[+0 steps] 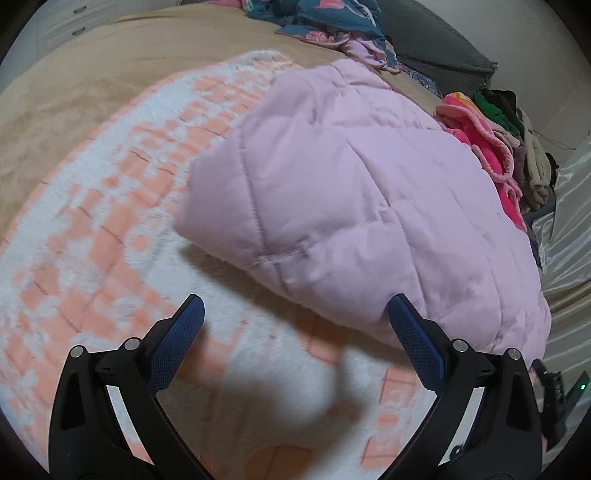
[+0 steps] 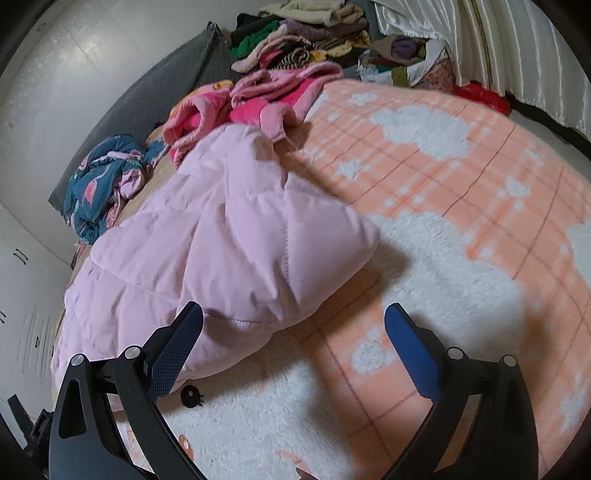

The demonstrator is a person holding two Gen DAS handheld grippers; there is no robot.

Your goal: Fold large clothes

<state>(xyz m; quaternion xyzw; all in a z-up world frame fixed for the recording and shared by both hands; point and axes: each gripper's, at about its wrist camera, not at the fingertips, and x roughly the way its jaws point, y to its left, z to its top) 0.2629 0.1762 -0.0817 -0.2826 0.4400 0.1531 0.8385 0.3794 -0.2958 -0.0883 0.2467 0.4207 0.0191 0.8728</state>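
A pale pink quilted jacket (image 1: 362,206) lies folded into a thick bundle on an orange-and-white fleece blanket (image 1: 92,229). It also shows in the right wrist view (image 2: 207,251), on the same blanket (image 2: 461,229). My left gripper (image 1: 295,306) is open and empty, just in front of the bundle's near edge. My right gripper (image 2: 293,310) is open and empty, over the bundle's near corner, its left finger above the fabric.
A pink fleece garment (image 2: 255,103) and a stack of folded clothes (image 2: 303,33) lie behind the jacket. A blue patterned garment (image 2: 99,184) and a grey pillow (image 2: 155,88) lie at the left. White curtains (image 2: 498,44) hang at the right.
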